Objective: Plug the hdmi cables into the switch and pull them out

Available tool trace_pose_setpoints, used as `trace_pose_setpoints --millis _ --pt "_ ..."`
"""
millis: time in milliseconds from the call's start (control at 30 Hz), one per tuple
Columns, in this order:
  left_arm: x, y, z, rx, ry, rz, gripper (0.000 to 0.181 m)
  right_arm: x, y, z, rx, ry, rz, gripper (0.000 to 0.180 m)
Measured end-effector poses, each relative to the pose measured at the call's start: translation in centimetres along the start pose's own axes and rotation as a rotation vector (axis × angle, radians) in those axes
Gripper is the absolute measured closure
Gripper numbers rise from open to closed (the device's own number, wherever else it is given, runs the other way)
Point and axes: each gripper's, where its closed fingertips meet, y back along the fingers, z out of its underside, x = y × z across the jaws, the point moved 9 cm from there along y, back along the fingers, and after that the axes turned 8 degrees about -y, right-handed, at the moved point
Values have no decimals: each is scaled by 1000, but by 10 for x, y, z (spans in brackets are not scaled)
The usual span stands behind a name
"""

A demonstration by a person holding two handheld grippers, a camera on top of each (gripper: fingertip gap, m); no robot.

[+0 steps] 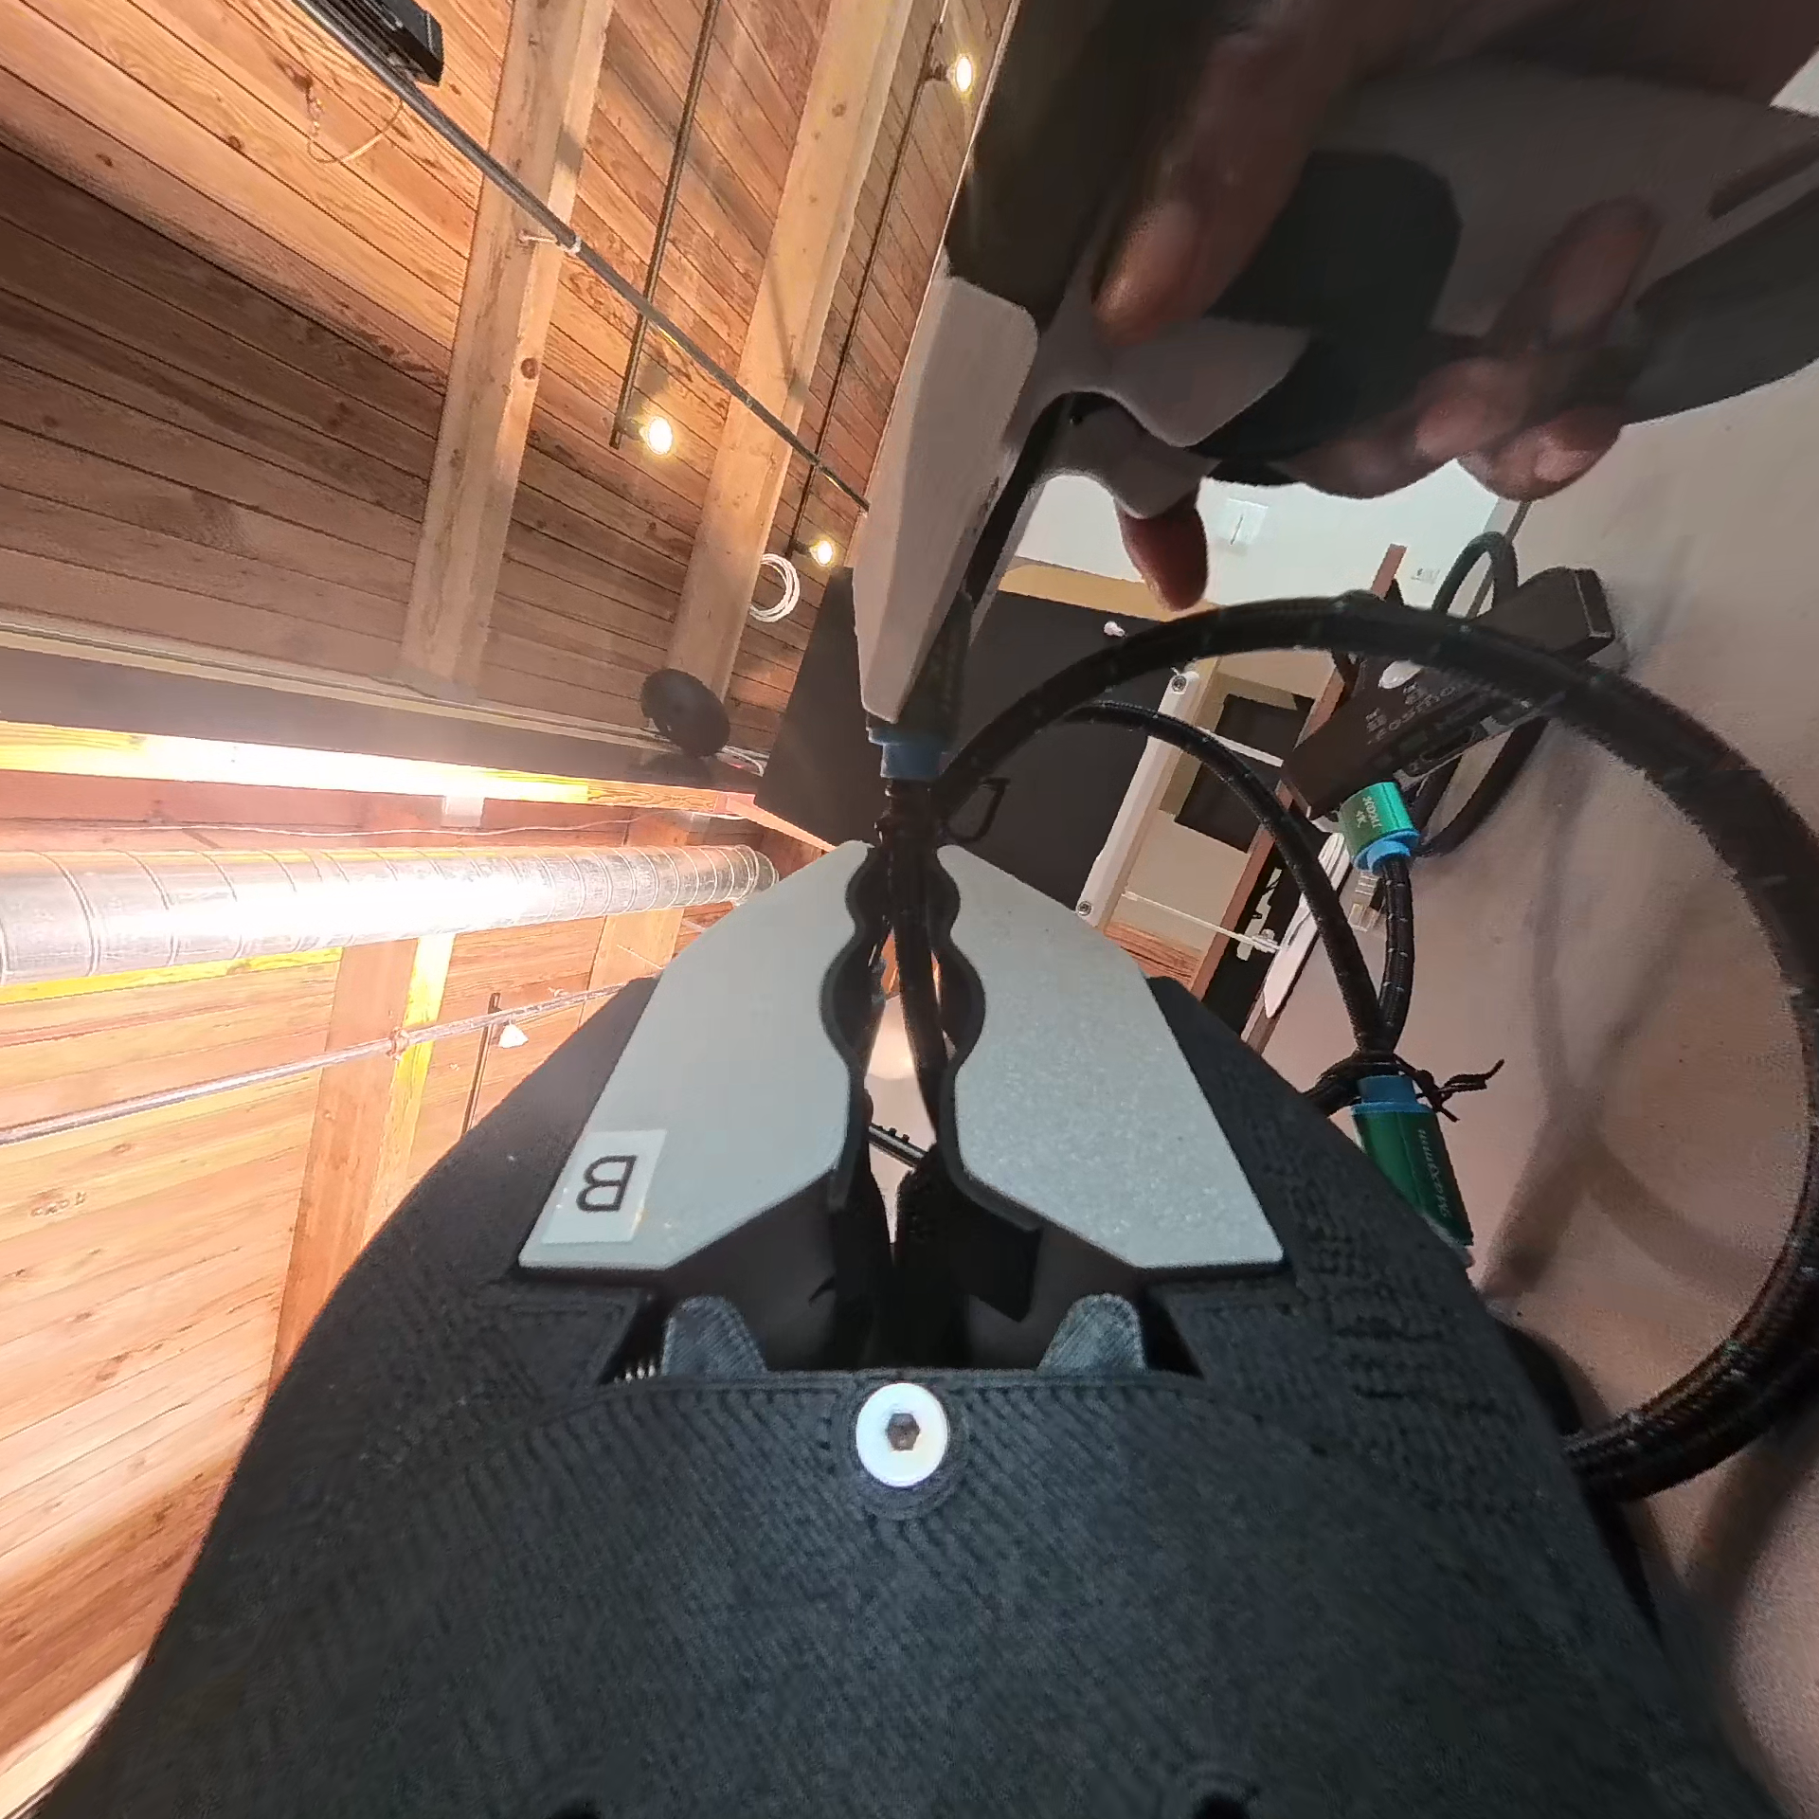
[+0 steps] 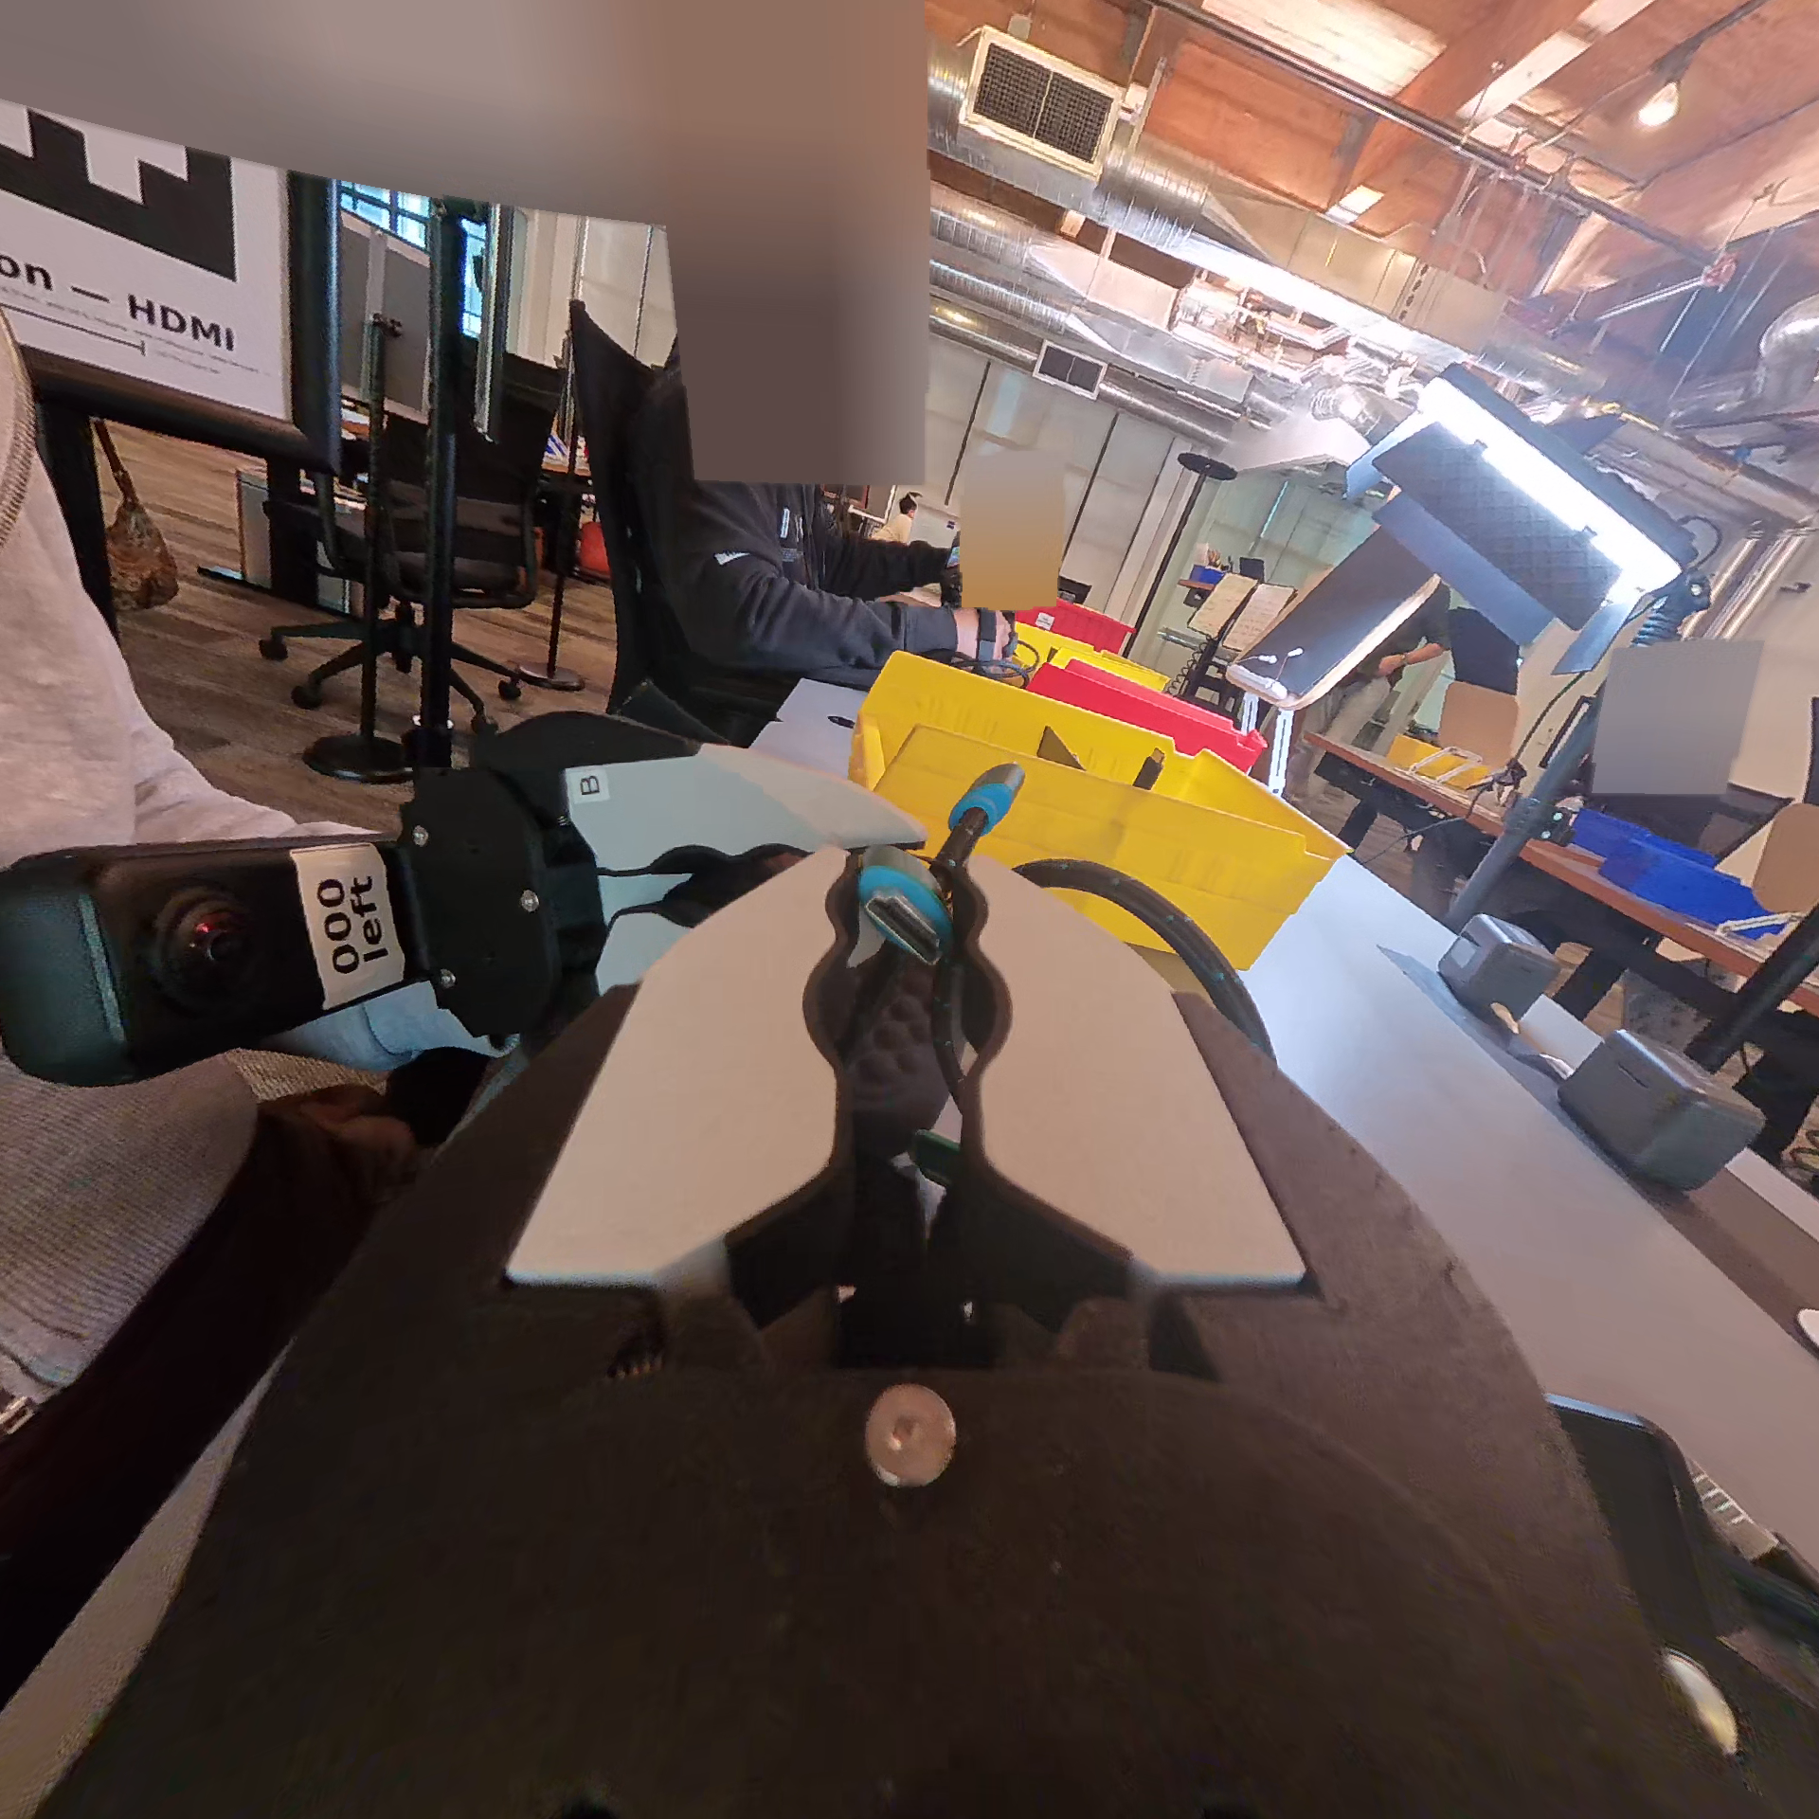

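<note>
The left gripper (image 1: 908, 866) has its grey fingers pressed together on a thin black braided cable (image 1: 920, 994), which runs up through the wavy gap between them. Directly ahead of its tips, the right gripper (image 2: 910, 886) is clamped on the cable's metal-tipped HDMI plug with a blue collar (image 2: 901, 915). One tool steadies the lead while the other controls the connector, probably so the plug can be aimed without the stiff braid twisting it off line.

The small dark HDMI switch (image 1: 1417, 728) hangs ahead and to the right of the left gripper, off the table and apart from both tools. A green metal-shelled plug (image 1: 1370, 819) is seated in its lower edge. A second green plug (image 1: 1412, 1176) dangles free, closer and to the right. A thick braided cable loop (image 1: 1752, 886) arcs around that side — it crowds the path to the switch and could snag a finger.

In the right wrist view, a yellow plastic bin (image 2: 1083, 837) stands just beyond the right gripper's tips. A grey tabletop (image 2: 1427, 1132) lies open to the right, which looks like the easier side for swinging the plug — I cannot tell which port is free.
</note>
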Motion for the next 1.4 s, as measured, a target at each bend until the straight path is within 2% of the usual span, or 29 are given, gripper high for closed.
trace_pose_setpoints --millis 200,433,533,633,733,800,867,1067,1133,1167,1400 --pt "0 1 0 10 13 5 174 -5 1 -2 -10 134 23 164" --pt "2 4 -4 65 43 38 173 -28 1 -7 -101 593 104 168" --pt "0 6 -5 110 119 67 170 -35 4 -7 -112 676 125 168" --pt "-3 9 -6 190 254 129 161 -36 6 -5 -110 719 147 168" --pt "-6 10 -4 321 547 318 149 -36 6 -4 -111 725 153 168" --pt "-14 9 0 401 763 411 147 -37 7 -4 -98 714 139 168" --pt "-21 10 4 435 858 443 148 -40 6 -5 -83 701 120 168" --pt "-25 12 -2 463 769 504 149 -50 3 -7 -51 637 43 168" --pt "-25 12 -2 450 747 493 156 -51 3 -8 -62 615 31 168" --pt "-27 11 0 423 720 463 167 -51 3 -9 -63 607 29 168" --pt "-33 9 2 334 529 509 172 -49 3 -12 -122 595 56 168"
